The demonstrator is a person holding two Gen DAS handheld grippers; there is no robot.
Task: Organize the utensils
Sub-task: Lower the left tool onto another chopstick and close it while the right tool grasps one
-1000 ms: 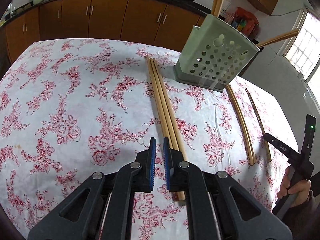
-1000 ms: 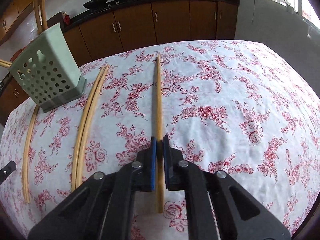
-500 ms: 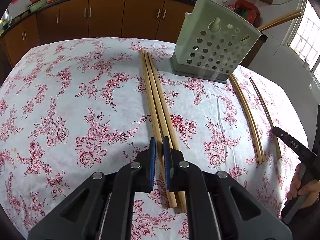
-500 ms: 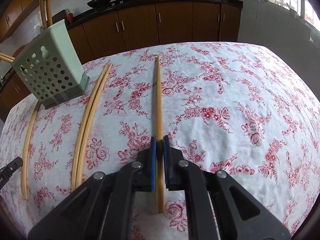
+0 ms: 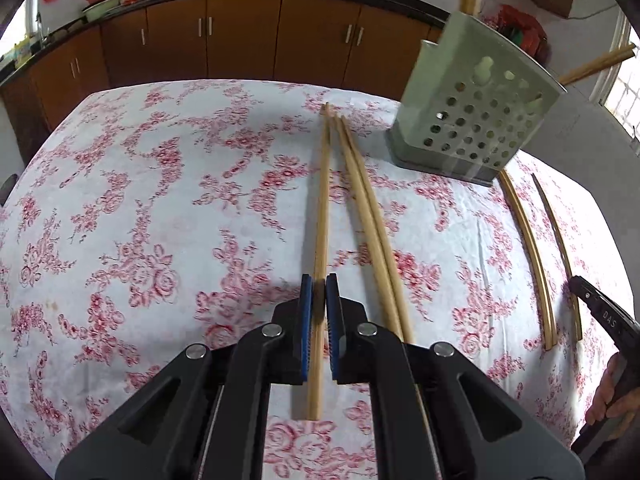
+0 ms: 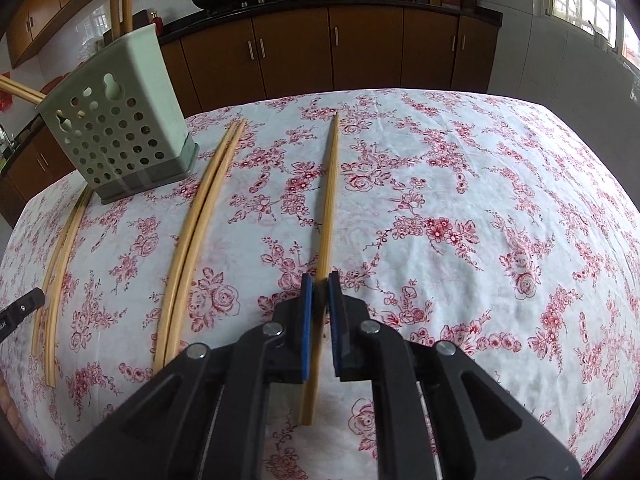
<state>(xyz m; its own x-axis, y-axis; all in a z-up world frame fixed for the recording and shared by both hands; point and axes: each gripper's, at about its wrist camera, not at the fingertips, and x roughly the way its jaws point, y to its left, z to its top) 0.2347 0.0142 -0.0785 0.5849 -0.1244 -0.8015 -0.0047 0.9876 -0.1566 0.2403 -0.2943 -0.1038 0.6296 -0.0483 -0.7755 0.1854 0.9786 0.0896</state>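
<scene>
Chopstick (image 5: 321,216) sits pinched in the left gripper (image 5: 319,286), its rear end poking out under the jaws. Right gripper (image 6: 320,284) clamps another chopstick (image 6: 329,196). Green holder (image 5: 472,120) stands ahead-right of the left claw, motion-blurred, its sticks cut off above.

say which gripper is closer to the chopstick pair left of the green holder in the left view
Left. The left gripper sits right beside the pair; the right gripper is off beyond the holder.
</scene>
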